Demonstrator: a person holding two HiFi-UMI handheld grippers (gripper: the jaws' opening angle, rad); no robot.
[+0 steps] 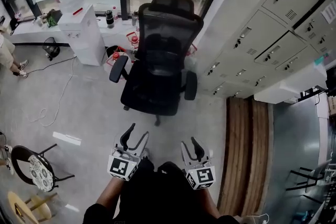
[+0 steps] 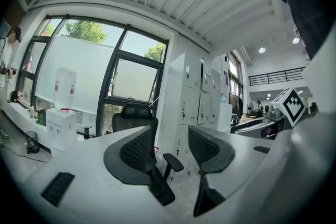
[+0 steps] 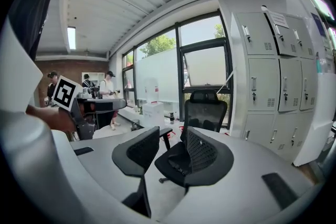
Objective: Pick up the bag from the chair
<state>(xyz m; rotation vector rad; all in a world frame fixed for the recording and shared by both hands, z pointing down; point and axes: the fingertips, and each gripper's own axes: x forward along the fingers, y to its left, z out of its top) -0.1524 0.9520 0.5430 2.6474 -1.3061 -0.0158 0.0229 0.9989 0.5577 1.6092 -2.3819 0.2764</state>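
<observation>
A black mesh office chair (image 1: 157, 60) stands on the grey floor in front of me, its back toward the window; it also shows as the chair (image 2: 135, 113) and the chair (image 3: 206, 112) in the two gripper views. A dark shape on its seat (image 3: 177, 163) blends with the black cushion, and I cannot make out a bag for certain. My left gripper (image 1: 137, 131) and right gripper (image 1: 189, 141) are held low, well short of the chair, both open with nothing between the jaws. The open jaws frame the chair for the left gripper (image 2: 170, 136) and the right gripper (image 3: 173, 135).
A white water dispenser (image 1: 81, 29) stands left of the chair, with a cable (image 1: 58, 97) trailing over the floor. Grey lockers (image 1: 273, 34) line the right side above a wooden floor strip (image 1: 244, 149). A round stool (image 1: 34, 170) sits at lower left. People (image 3: 107, 86) stand far off.
</observation>
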